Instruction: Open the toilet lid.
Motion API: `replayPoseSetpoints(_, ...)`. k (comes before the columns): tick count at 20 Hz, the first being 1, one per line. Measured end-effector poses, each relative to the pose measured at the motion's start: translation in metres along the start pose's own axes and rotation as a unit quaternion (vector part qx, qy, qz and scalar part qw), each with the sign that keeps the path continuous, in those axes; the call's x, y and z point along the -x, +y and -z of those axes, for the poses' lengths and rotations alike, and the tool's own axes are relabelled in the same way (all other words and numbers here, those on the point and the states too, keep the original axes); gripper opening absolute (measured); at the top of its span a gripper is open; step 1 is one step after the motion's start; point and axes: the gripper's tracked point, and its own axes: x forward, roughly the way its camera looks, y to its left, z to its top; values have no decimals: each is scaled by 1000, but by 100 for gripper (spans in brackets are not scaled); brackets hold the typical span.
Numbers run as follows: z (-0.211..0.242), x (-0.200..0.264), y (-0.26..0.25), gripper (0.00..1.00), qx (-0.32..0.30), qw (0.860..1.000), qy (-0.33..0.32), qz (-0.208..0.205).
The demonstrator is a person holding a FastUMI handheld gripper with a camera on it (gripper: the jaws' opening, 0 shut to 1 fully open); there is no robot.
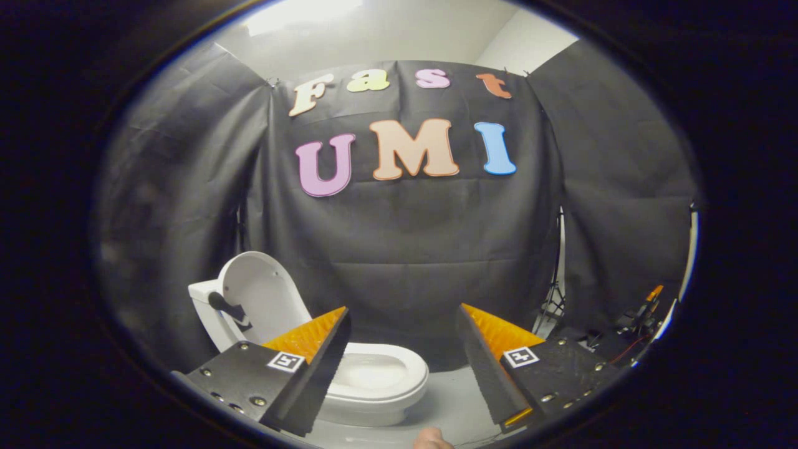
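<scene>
Holding your gripper [402,315] with jaws spread wide, nothing between them | toilet [374,383] sits just beyond your left finger, partly hidden by it | toilet lid [265,299] stands raised, leaning back on the tank [201,292] | tripod [552,299] farther right against the cloth wall [405,249]

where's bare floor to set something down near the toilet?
Bare floor lies between the toilet and the tripod legs, ahead of the open gripper. Crowded further on by the cabled gear. The raised lid leans back.
</scene>
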Motion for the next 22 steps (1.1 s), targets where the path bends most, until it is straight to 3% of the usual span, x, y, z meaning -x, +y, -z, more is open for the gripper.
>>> replayPoseSetpoints(7,19,-3,-29,100,-24,999,19,12)
replayPoseSetpoints(22,25,-9,-27,100,-18,999,23,18)
